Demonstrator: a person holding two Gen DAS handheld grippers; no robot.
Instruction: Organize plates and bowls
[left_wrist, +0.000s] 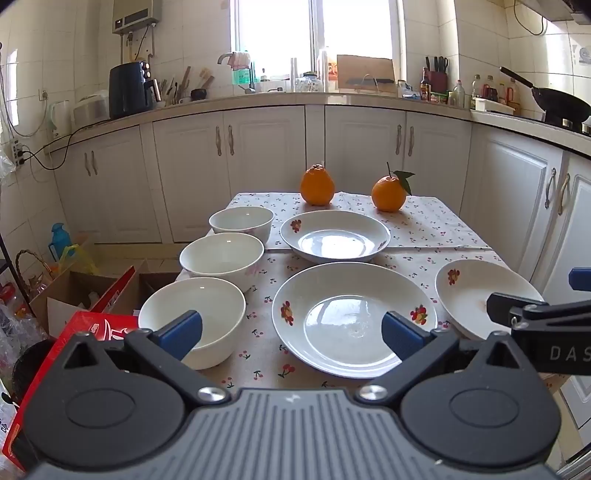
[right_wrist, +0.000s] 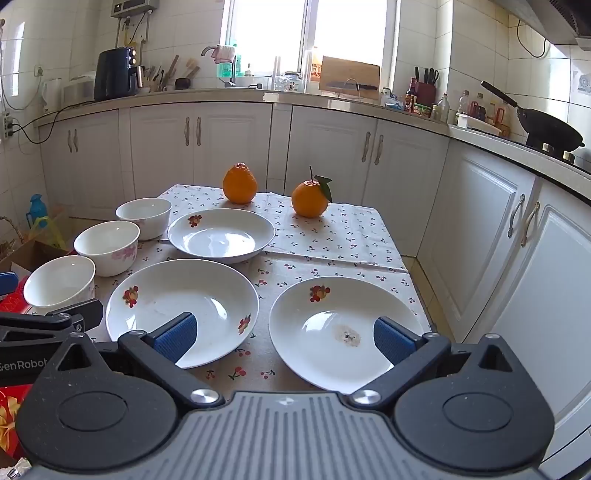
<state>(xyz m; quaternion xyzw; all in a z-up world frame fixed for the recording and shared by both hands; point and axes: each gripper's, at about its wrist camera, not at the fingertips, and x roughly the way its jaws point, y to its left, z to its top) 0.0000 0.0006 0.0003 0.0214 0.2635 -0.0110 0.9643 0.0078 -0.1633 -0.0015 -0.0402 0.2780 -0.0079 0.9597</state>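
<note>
Three white bowls stand in a row along the table's left edge: near (left_wrist: 192, 317) (right_wrist: 59, 282), middle (left_wrist: 221, 258) (right_wrist: 107, 245), far (left_wrist: 242, 221) (right_wrist: 144, 212). Three white flower-print plates lie on the cloth: near middle (left_wrist: 354, 319) (right_wrist: 181, 306), far middle (left_wrist: 334, 236) (right_wrist: 221, 236), near right (left_wrist: 480, 295) (right_wrist: 343, 332). My left gripper (left_wrist: 291, 334) is open and empty, above the table's front edge between the near bowl and the near middle plate. My right gripper (right_wrist: 284, 338) is open and empty, between the two near plates.
Two oranges (left_wrist: 317, 184) (left_wrist: 388, 194) sit at the table's far end on the cherry-print cloth (left_wrist: 436, 221). Cardboard boxes and a red box (left_wrist: 92, 332) stand on the floor at the left. White cabinets (right_wrist: 480, 221) run behind and to the right.
</note>
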